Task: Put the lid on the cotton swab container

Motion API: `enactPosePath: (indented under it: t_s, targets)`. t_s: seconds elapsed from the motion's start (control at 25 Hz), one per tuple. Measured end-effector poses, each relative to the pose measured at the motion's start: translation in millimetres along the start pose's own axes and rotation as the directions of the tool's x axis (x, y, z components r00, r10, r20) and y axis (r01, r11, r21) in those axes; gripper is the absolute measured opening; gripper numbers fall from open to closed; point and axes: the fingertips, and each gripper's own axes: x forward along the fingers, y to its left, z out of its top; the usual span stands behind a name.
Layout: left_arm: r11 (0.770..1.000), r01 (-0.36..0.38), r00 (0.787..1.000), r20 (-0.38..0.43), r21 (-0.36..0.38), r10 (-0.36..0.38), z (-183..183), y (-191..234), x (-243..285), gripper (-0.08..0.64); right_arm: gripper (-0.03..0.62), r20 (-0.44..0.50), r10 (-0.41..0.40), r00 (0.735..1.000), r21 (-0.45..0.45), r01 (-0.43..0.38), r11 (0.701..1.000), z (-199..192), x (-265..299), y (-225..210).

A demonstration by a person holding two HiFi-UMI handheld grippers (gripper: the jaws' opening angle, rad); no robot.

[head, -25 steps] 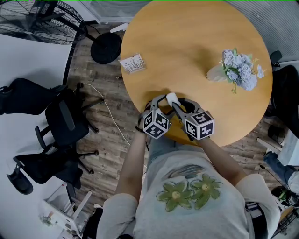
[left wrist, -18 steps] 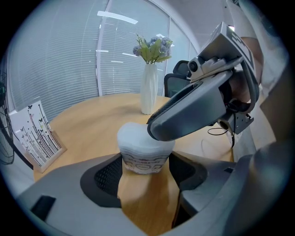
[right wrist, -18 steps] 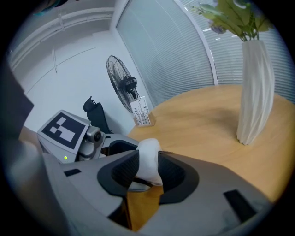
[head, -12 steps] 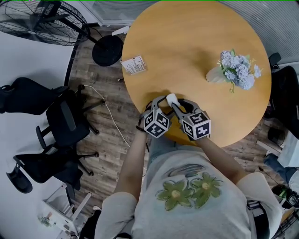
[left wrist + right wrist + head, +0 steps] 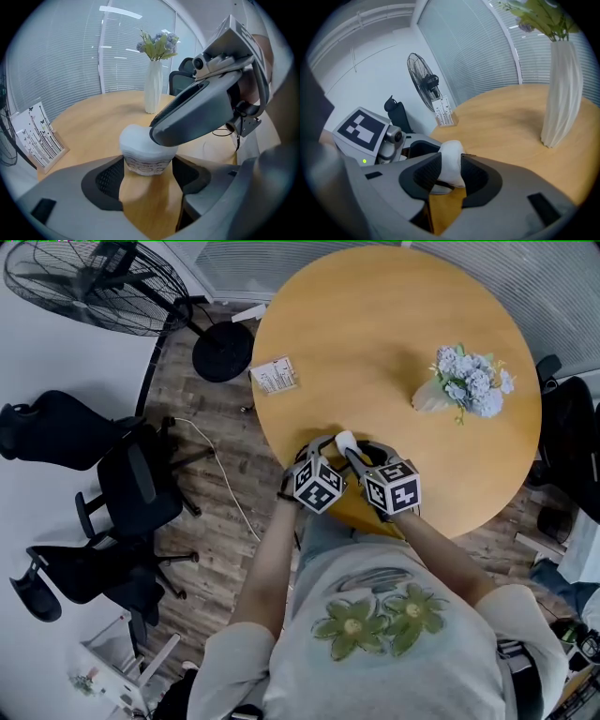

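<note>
Because the lid [image 5: 451,161] already sits squarely over the mouth of the cotton swab container [image 5: 147,165], the coming move looks like a straight push down along the container's upright axis. No sideways correction seems needed.

The left gripper [image 5: 149,182] has the container standing upright between its jaws, right at the pads. The jaws are spread wide, and the pads appear to rest against its printed sides. They have just been opening a touch, so I judge the hold light rather than firm.

The right gripper [image 5: 449,178] is about half closed and pinches the white lid between its pads. The lid's domed top rises just above the jaws, and the container body shows just below them. This gripper crosses above the left jaws from their right side, one finger lying over the lid's crown (whether the rim has fully seated is hidden under that finger).

The right hand has the lid, so the push falls to it while the left steadies the base. Both hands pitch forward and down at the near edge of the table [image 5: 394,343], their tips converging on the same spot.
</note>
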Motion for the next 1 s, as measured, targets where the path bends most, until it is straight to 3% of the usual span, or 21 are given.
enactPosePath:
  t_s: [0.2,0.28,0.52,0.68,0.84,0.96,1.0]
  targets:
    - [0.999,-0.029,0.999,0.018,-0.037,0.03,1,1,-11,0.324,0.137,-0.001,0.026,1.0,0.012,-0.026,1.0,0,0,1]
    - [0.997,-0.044,0.998,0.036,-0.065,0.047,1,3,-19,0.324,0.198,0.019,0.044,0.999,0.03,-0.045,0.999,5,-3,2]
    - [0.981,-0.089,0.985,0.131,-0.173,0.113,9,12,-59,0.324,0.18,0.111,0.046,0.993,0.023,-0.049,0.999,28,-23,2]
    - [0.966,-0.144,0.96,0.205,-0.216,0.189,24,19,-88,0.313,0.17,0.157,0.041,0.987,-0.027,-0.037,0.999,35,-40,6]
    - [0.949,-0.184,0.925,0.281,-0.254,0.254,43,22,-117,0.243,0.119,0.23,0.035,0.973,-0.098,-0.012,0.995,50,-64,18]
    - [0.941,-0.22,0.897,0.327,-0.256,0.299,56,19,-137,0.193,0.064,0.295,0.018,0.955,-0.146,0.027,0.989,63,-83,25]
    - [0.936,-0.241,0.884,0.34,-0.256,0.32,61,18,-144,0.16,0.017,0.318,0.012,0.948,-0.161,0.042,0.986,67,-90,28]
